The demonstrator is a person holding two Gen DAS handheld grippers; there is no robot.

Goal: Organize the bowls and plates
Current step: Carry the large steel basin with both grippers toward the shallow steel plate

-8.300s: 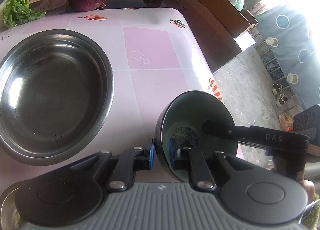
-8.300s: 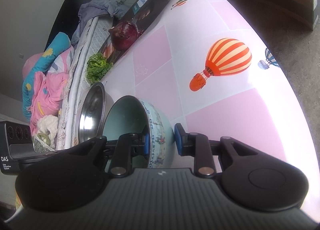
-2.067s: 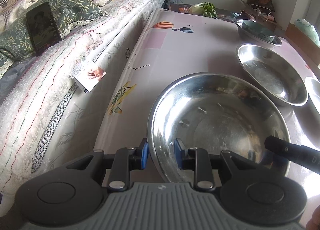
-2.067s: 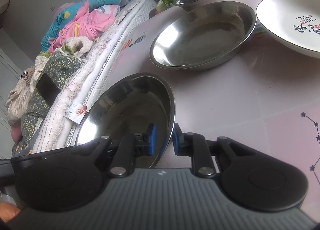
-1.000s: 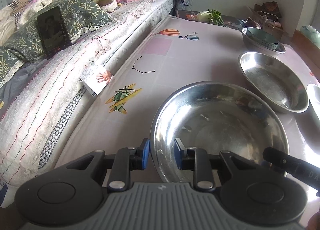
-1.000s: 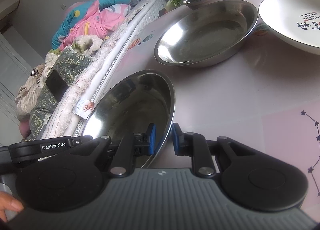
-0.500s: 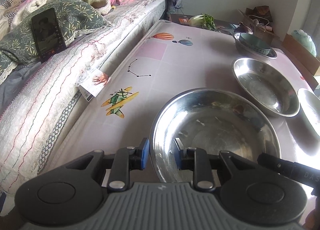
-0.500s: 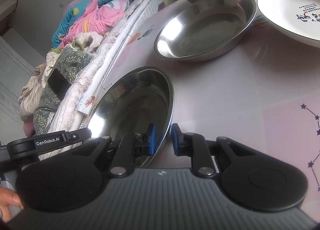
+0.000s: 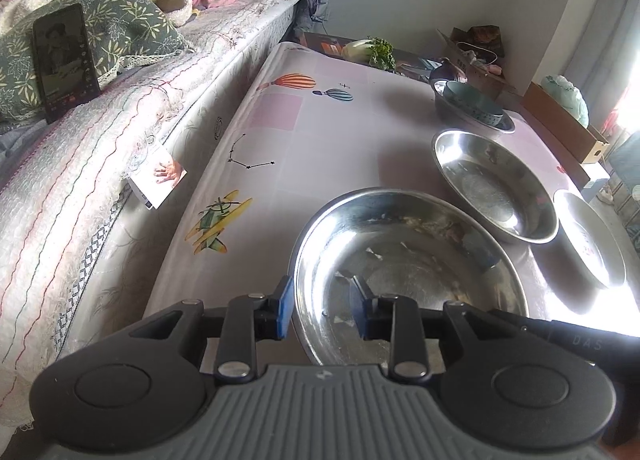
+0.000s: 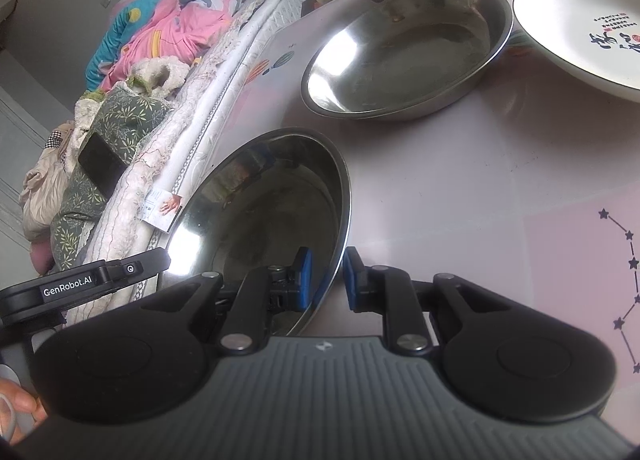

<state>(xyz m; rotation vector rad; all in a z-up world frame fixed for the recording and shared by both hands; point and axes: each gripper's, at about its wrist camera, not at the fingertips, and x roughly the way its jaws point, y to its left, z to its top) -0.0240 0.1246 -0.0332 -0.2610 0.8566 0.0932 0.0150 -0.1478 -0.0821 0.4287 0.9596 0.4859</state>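
- Two grippers straddle one large steel basin (image 9: 408, 260): our left gripper (image 9: 322, 310) has its jaws slightly parted, one pad outside the near rim and one inside; we cannot tell whether the pads press the metal.
- Our right gripper (image 10: 325, 278) straddles the opposite rim of the same basin (image 10: 272, 212), jaws narrowly apart with the rim between them; firm contact is likewise not discernible.
- Ahead of the left jaws lies a second steel basin (image 9: 494, 184), empty and separate.
- Beyond it, farthest from the jaws, a teal bowl (image 9: 474, 102) sits nested in a small steel bowl (image 9: 448, 108); we judge this pair already organized.
- Right of the second basin, a white plate (image 10: 584, 24) rests with its edge just over that basin's rim.
- We judge the task partly done: one nesting is complete, while the held basin, the second basin and the plate are not yet stacked on the pink tablecloth (image 9: 304, 148).
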